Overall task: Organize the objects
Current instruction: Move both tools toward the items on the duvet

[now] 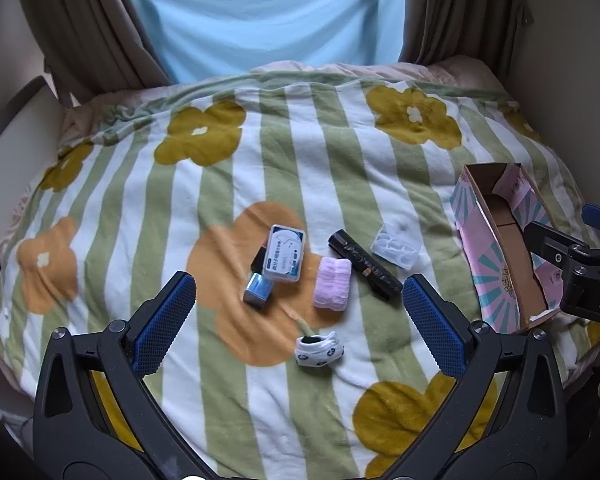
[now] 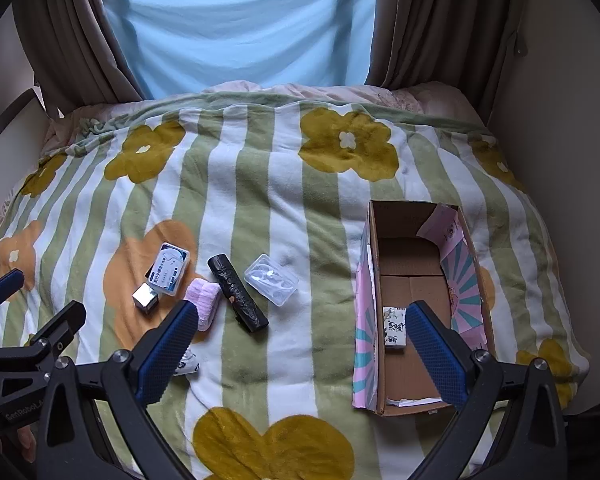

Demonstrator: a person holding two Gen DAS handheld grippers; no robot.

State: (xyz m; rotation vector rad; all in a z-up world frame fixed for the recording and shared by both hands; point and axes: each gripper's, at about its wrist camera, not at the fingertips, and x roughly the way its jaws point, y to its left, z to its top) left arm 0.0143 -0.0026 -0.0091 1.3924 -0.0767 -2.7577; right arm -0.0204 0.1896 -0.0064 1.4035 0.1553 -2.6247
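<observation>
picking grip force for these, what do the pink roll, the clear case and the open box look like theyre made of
Pink roll: soft fleecy fabric, matte; ribbed, fuzzy surface, probably a rolled cloth.
Clear case: rigid see-through plastic, glossy; moulded recesses show through and catch light.
Open box: corrugated cardboard, plain brown inside, printed pink and teal outside; it holds a small white printed pack.

Open cardboard box [image 2: 416,276] on the right holds one small packet [image 2: 394,326] — floss case [image 1: 284,253], pink towel [image 1: 333,289], black roll [image 1: 364,265] lie left.

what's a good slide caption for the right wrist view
Open right gripper above a cardboard box holding one small packet, loose items left on the floral blanket.
</observation>
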